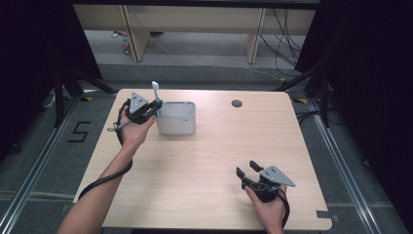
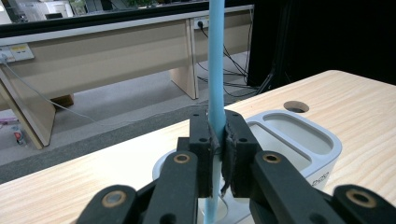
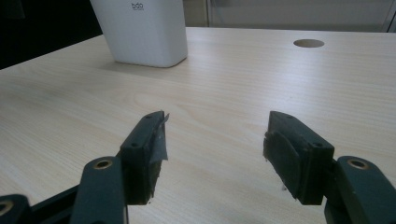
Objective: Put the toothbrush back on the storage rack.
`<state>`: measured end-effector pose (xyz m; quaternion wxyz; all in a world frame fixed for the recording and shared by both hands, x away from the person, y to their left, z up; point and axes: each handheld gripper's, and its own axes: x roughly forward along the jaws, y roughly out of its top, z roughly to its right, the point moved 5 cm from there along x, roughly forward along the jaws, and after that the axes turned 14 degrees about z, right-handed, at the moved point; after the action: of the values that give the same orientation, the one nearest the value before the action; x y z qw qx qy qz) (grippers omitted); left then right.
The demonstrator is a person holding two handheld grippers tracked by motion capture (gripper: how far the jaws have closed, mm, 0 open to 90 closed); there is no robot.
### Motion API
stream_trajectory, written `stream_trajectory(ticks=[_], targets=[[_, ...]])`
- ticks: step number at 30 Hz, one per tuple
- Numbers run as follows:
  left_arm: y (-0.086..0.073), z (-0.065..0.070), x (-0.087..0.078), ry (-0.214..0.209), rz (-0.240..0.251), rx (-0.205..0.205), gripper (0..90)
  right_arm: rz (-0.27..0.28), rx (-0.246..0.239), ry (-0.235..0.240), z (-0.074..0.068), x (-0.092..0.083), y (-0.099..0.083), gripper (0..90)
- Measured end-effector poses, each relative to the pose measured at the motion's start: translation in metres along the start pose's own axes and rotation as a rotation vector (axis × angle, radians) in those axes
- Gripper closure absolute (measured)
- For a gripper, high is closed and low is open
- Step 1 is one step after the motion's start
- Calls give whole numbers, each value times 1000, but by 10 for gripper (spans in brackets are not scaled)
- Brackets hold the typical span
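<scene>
**Blue stick held upright over the white holder**

A slim light-blue stick is pinched between the pads of the left gripper, which are pressed tight against its sides. The stick is kept vertical, probably so that its lower end can be guided straight into, or drawn straight out of, one of the openings of the white holder; which of the two cannot be told. In the left gripper view the lower end is seen hanging below the jaws, over a round opening at the holder's near end, while the two larger compartments lie just beyond. Whether the tip is touching the holder cannot be told.

In the high view the stick is seen rising above the left gripper at the holder's left edge, near the far left part of the bench.

The right gripper is rested well apart, near the front right of the bench, with its jaws spread and nothing between them, presumably kept clear of the work.
</scene>
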<state>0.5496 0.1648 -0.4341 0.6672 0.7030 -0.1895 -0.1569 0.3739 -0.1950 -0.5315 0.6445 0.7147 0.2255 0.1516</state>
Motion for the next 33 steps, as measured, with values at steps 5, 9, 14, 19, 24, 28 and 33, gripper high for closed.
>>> stream_trajectory(ticks=[5, 9, 14, 19, 24, 28, 33], targets=[[-2, 1, 1, 0, -10, -3, 830, -7, -5, -6, 0, 0, 0, 388], [-5, 0, 3, 1, -21, -5, 830, -2, 0, -1, 0, 0, 0, 388], [-8, 0, 4, -2, -35, -8, 830, -1, -11, -6, 1, 0, 0, 388], [-11, 1, 5, -4, -50, -9, 829, -4, 3, -2, 0, 0, 0, 387], [-12, 0, 6, -5, -61, -8, 829, -10, 1, -11, 0, -1, 0, 386], [-12, -1, 6, -3, -66, -9, 829, -4, 2, 0, 0, 0, 0, 386], [-15, -2, 7, -1, -78, -10, 829, -5, 3, -1, 0, 0, 0, 386]])
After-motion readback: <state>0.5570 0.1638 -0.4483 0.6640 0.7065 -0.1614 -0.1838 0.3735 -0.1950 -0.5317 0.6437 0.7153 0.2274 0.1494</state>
